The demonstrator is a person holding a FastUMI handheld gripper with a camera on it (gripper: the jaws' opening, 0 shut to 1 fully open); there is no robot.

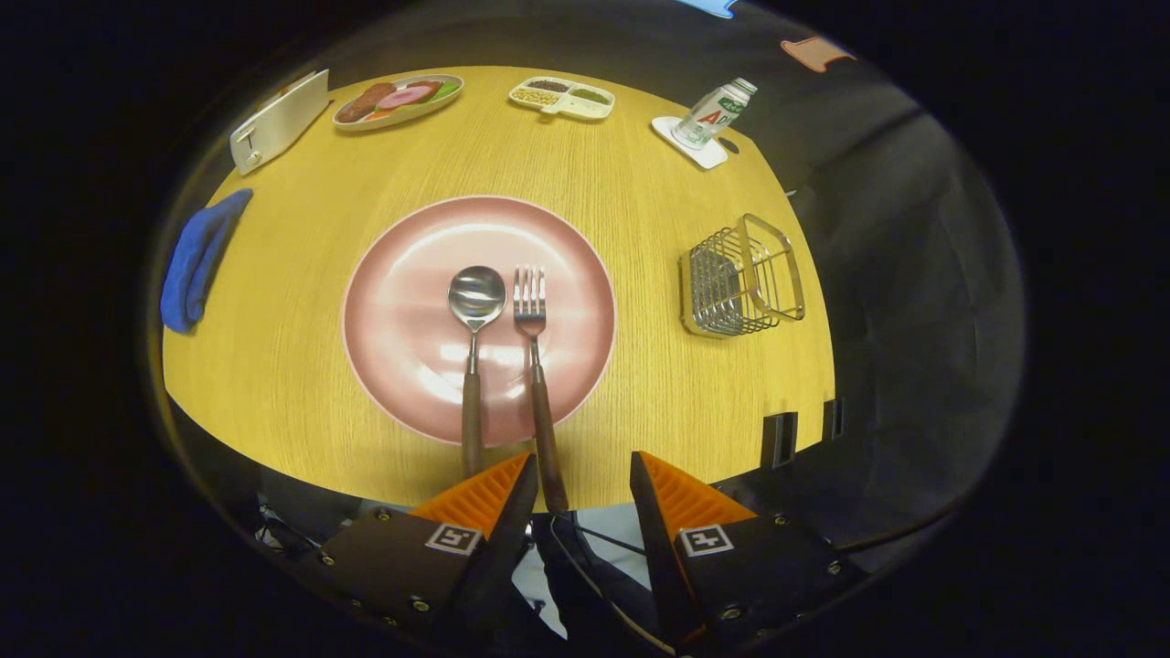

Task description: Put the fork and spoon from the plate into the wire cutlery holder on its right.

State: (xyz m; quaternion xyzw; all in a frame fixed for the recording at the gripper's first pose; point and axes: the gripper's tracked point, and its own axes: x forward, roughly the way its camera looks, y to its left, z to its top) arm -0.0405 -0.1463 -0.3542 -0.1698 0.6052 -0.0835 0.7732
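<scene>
Gripper view: fingers (581, 480) apart, fork (535, 366) handle overhanging plate (393, 302) rim between them.

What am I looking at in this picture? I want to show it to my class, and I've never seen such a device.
A person holds hand-held tongs; a wide-angle camera riding on them looks forward along the two fingers. They are open and hold nothing. Just ahead lies a pink plate on a wooden table, with a spoon and a fork side by side, handles toward the tongs. To the plate's right stands the wire cutlery holder. Farther off are a toaster, a blue cloth, two food trays and a bottle.
</scene>
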